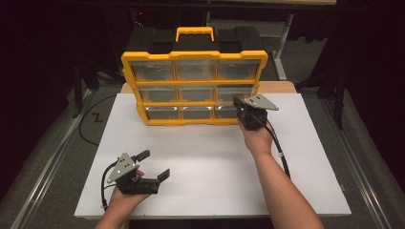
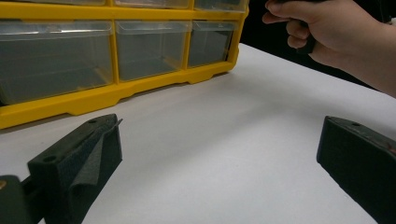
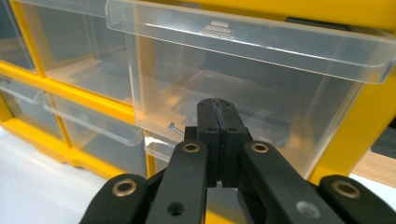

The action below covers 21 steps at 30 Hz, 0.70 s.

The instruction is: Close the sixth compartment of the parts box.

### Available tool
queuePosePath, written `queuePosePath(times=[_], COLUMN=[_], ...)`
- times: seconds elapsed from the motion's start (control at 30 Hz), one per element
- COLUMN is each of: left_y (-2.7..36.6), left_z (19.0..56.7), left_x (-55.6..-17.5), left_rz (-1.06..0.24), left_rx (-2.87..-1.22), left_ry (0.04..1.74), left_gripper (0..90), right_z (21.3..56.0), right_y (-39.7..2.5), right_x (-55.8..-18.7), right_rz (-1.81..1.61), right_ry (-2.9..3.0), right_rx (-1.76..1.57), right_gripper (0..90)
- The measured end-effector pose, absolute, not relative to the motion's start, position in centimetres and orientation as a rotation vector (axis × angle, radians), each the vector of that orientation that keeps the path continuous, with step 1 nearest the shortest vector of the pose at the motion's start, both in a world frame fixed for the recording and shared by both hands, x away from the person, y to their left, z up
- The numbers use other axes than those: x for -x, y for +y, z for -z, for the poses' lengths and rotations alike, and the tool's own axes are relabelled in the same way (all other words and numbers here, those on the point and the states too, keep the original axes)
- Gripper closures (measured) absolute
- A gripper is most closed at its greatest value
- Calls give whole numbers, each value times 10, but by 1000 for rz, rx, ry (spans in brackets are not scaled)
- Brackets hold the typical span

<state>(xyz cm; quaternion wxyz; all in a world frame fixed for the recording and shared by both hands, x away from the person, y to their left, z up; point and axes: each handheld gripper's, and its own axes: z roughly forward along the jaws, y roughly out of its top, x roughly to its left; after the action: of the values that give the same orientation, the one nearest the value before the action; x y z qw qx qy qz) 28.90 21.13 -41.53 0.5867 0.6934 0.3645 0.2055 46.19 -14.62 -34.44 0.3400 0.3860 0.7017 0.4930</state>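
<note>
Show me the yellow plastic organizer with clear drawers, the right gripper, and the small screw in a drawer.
yellow plastic organizer [image 1: 193, 82], high view, on its yellow frame bar.
right gripper [image 3: 218, 108], right gripper view, at its closed tips.
small screw [image 3: 175, 129], right gripper view, on its shaft.

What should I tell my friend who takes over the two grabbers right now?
Left gripper: open, holding nothing, low over the white table.
Right gripper: shut, nothing between its jaws, tips at the clear plastic drawer in the yellow nine-drawer organizer, right column.
Done: that drawer stands partly pulled out; a small screw lies inside.
Left: whether it goes in or out, I cannot tell.
</note>
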Motion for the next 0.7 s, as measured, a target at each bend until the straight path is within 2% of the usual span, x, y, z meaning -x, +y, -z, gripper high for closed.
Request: queuePosePath(times=[0.6, 0.7], left_y=[212, 212], left_z=[415, 415], left_x=[-290, -290], left_rz=[-479, -480], left_rx=[-1609, -1610], left_ry=[851, 851], left_gripper=[7, 7], right_z=[345, 343], right_y=[-142, -144], right_x=[-477, -474], right_rz=[-1250, -1272], right_ry=[1822, 1839], right_rx=[-1010, -1010], right_gripper=[900, 851])
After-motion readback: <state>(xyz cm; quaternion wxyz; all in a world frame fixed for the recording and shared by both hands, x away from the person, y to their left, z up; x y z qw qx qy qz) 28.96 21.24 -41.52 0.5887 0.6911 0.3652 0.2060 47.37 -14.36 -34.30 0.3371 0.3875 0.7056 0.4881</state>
